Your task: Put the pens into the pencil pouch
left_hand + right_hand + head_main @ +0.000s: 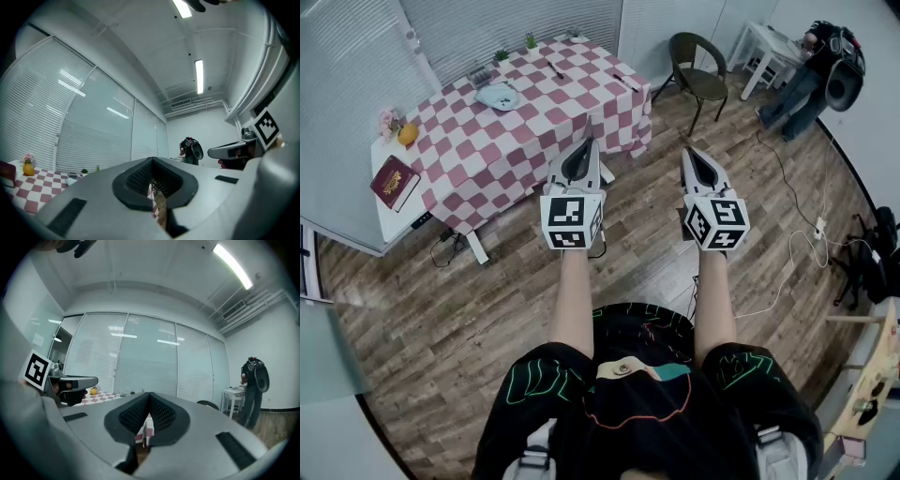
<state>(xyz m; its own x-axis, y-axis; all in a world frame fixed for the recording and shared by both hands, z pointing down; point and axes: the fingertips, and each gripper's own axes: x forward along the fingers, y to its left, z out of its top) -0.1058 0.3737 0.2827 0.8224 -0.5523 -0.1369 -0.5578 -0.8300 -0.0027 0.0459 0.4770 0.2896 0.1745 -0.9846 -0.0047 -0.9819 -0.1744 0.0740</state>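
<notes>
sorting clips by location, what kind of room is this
Probably an office or meeting room: glass partition walls with blinds, ceiling strip lights, and a table with a checked cloth on a wood-look floor, with a chair nearby.

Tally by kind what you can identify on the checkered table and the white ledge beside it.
Small potted plants: 2
Dark pens: 2
Light-blue pouch: 1
Red book: 1
Orange fruit: 1
Pink flowers: 1
Total: 8
A grey item near the pouch is too small to name.
</notes>
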